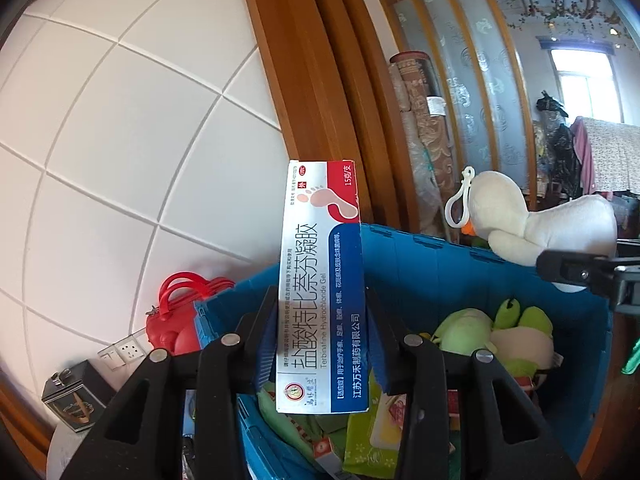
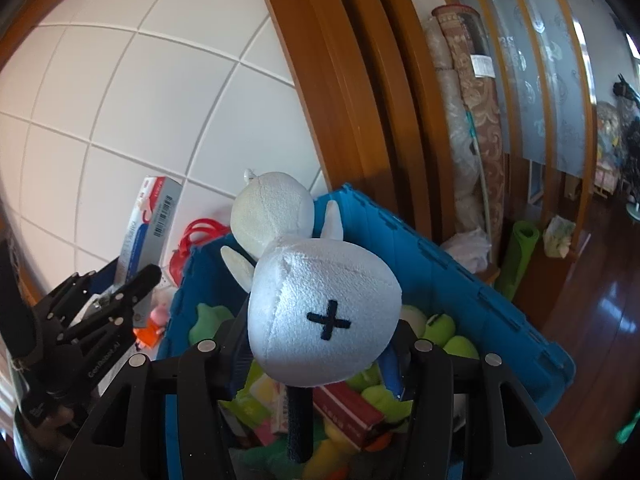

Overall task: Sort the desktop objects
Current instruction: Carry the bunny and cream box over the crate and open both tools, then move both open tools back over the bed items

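My left gripper is shut on a white, blue and red medicine box with a footprint picture, held upright above the blue storage bin. My right gripper is shut on a white plush duck, also above the blue bin. The duck shows in the left wrist view at the right with its white clip. The medicine box and the left gripper show at the left of the right wrist view. The bin holds green plush toys, boxes and packets.
A red plastic case and a dark tin stand left of the bin by the white tiled wall. A wooden door frame, rolled carpets and a green mat stand behind and to the right.
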### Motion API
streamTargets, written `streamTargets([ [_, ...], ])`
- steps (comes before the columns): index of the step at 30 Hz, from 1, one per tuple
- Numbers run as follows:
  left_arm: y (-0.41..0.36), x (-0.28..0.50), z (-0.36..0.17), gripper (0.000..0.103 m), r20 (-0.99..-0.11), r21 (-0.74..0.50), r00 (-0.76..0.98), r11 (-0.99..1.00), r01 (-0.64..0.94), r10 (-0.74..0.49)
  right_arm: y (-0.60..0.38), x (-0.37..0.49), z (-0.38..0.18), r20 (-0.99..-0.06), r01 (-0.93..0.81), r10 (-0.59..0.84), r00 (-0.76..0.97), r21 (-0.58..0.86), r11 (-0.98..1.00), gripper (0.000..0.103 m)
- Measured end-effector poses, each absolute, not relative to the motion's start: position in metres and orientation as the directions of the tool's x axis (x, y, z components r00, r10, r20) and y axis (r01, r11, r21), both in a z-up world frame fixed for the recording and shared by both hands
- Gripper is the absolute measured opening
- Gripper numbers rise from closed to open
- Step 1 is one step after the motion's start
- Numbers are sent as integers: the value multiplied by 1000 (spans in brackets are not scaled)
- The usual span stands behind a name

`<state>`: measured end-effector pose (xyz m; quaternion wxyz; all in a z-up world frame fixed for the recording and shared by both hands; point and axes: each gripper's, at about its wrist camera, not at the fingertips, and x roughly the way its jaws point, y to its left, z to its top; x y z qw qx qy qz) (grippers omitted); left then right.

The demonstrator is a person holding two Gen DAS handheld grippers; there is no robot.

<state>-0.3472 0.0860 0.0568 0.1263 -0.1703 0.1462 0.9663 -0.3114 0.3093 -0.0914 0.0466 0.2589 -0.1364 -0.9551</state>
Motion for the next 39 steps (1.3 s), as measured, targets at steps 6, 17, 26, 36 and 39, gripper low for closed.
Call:
streamTargets([
  [6, 97, -366, 69, 86, -359, 257, -926, -940, -222, 121, 324, -340, -85, -501, -43, -125, -856, 310, -950, 89],
  [17, 89, -367, 75, 91, -334, 223, -936, -956, -188, 106, 325, -321, -77, -453, 17, -186, -872, 353, -936, 95],
  [26, 65, -350, 64, 92, -328, 188, -943, -974, -129, 62, 309, -299, -80, -428, 69, -234, -873, 365, -928, 97],
  [36, 3, -311, 57, 92, -298, 143, -954, -986, -90, 44, 272, -271, -79, -431, 91, -233, -872, 325, -941, 98],
  [39, -26, -300, 58, 92, -289, 125, -956, -988, -89, 50, 257, -259, -76, -423, 97, -224, -878, 303, -948, 99],
])
